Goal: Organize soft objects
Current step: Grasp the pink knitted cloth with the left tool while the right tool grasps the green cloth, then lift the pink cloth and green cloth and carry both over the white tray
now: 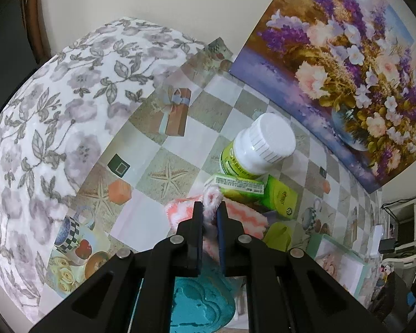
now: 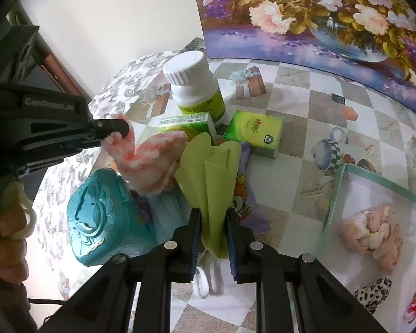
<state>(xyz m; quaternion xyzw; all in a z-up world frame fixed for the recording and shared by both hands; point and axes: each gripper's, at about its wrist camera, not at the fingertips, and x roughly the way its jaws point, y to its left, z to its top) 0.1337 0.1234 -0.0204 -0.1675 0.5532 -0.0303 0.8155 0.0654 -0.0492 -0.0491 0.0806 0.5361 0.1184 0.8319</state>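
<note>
My left gripper (image 1: 210, 208) is shut on a fluffy pink-and-white cloth (image 1: 244, 217); from the right wrist view the same gripper (image 2: 124, 129) holds the cloth (image 2: 149, 163) lifted above the pile. My right gripper (image 2: 213, 213) is shut on a folded lime-green face mask (image 2: 210, 166), its white ear loops (image 2: 208, 280) hanging below. A pale-green rimmed tray (image 2: 338, 191) at the right holds a pink scrunchie (image 2: 371, 233) and a leopard-print piece (image 2: 374, 294).
A white-capped green bottle (image 2: 194, 86) lies on green boxes (image 2: 252, 133). A teal embossed container (image 2: 97, 216) and a purple cartoon packet (image 2: 246, 199) sit in the pile. A flower painting (image 2: 319, 14) leans on the wall. A floral cloth (image 1: 55, 127) covers the left.
</note>
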